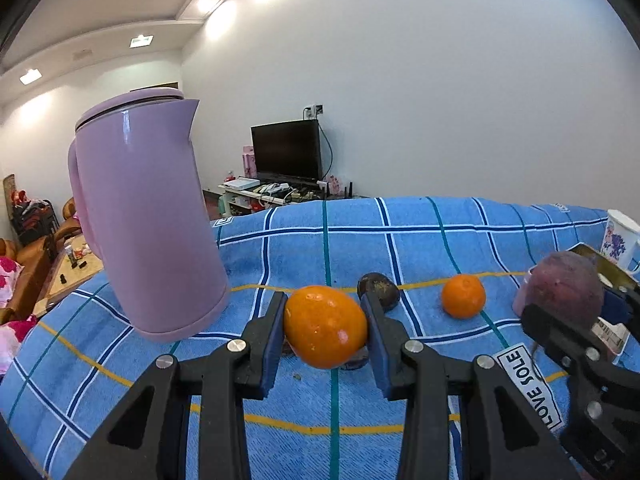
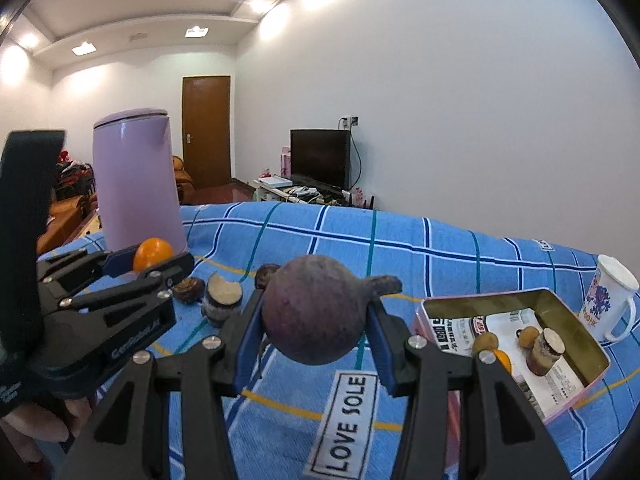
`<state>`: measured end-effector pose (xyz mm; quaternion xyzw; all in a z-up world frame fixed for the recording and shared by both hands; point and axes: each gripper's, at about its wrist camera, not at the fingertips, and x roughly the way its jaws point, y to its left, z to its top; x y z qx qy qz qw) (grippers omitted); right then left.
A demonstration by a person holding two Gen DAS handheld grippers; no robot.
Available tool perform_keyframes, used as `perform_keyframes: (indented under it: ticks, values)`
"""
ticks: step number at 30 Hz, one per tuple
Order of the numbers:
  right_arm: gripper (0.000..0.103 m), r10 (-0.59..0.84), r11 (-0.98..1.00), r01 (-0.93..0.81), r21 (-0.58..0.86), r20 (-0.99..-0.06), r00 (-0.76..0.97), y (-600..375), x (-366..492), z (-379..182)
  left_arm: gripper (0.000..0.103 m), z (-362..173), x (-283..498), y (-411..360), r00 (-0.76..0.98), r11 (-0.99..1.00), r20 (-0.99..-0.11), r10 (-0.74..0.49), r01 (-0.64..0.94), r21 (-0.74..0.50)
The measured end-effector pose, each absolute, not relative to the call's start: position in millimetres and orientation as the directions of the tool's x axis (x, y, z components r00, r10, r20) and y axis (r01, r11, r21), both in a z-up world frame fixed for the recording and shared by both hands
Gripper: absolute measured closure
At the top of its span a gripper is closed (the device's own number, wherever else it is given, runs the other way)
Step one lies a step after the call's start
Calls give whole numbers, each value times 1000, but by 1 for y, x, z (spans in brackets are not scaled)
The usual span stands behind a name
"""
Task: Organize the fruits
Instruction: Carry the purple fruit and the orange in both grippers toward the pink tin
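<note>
Your left gripper (image 1: 326, 334) clamps the orange (image 1: 325, 326), lifted off the blanket (image 1: 400, 232); right gripper (image 2: 316, 320) pinches the purple fruit (image 2: 314, 312) (both airborne, likely for carrying). Tin box (image 2: 568, 308) at the blanket's right edge looks like the destination.

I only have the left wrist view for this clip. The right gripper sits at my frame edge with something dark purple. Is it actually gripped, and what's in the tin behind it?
Observer: Yes. The right wrist view shows the right gripper with its jaws shut on a round purple fruit, held above the cloth.
Operator: And the tin?
Observer: The tin is open, lined with printed paper, and holds a few small pieces, including a cut piece with a pale face.
Operator: Anything behind my orange?
Observer: A pale-topped chunk stands on the cloth there.
</note>
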<state>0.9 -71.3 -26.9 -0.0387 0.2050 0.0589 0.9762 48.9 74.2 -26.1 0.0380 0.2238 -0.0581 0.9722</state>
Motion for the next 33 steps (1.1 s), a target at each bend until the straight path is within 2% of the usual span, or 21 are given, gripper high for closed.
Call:
perform_keyframes:
  ticks: [11,23,33]
  values:
    - [52,63,991,-104,-86,-387,920,-110,-17,-25,64,-28,34,41,886,987,-458,-75,132,94]
    - [52,23,995,-58,-84,-371,928,-148,-22,-21,64,-19,27,10,889,986,-441,-121,159,48]
    - [52,-33,993,-3,-115,-315,949,-177,-33,-12,64,-9,23,-27,887,978,-428,-174,207,32]
